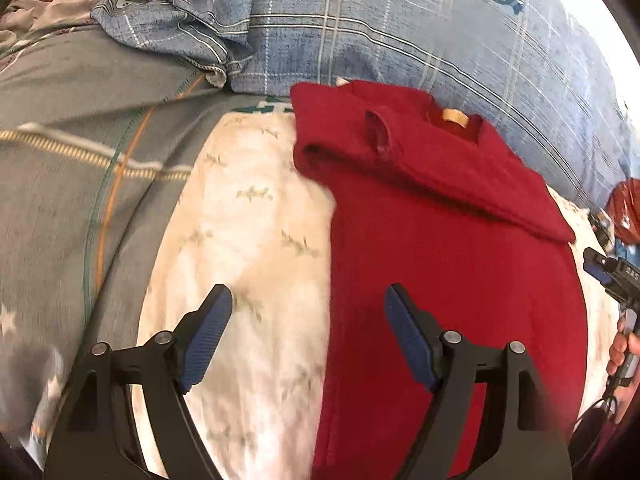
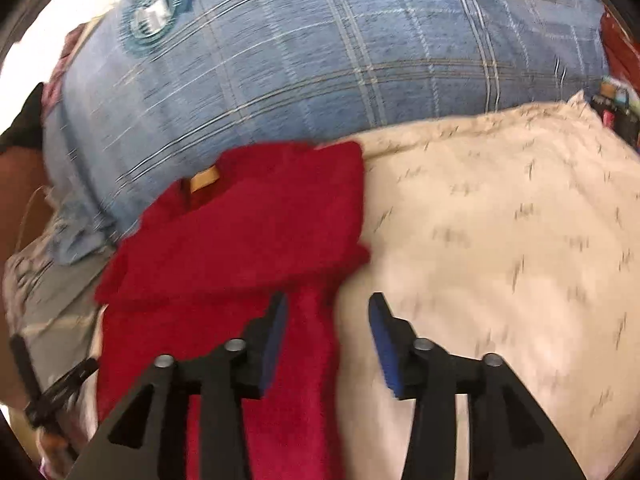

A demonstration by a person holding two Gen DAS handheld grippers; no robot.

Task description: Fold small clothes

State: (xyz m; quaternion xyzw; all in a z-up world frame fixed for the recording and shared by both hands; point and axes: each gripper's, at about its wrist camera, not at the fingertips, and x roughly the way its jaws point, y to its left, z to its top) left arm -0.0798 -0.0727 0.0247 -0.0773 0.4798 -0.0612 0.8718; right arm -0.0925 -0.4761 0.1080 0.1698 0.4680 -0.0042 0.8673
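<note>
A small red knitted sweater (image 1: pixel 448 264) lies on a cream floral sheet (image 1: pixel 248 240), its sleeves folded across the chest and a tan neck label (image 1: pixel 455 117) showing. My left gripper (image 1: pixel 308 300) is open and empty, hovering over the sweater's left edge. In the right wrist view the sweater (image 2: pixel 248 232) lies left of centre. My right gripper (image 2: pixel 328 306) is open and empty, above the sweater's right edge where it meets the sheet (image 2: pixel 500 248). The right gripper also shows at the far right of the left wrist view (image 1: pixel 612 276).
A big blue plaid pillow (image 1: pixel 400 28) lies just behind the sweater, also in the right wrist view (image 2: pixel 320 52). A grey plaid blanket (image 1: pixel 68 168) and a crumpled blue plaid cloth (image 1: pixel 168 24) lie to the left. Small items sit at the right edge (image 2: pixel 612 100).
</note>
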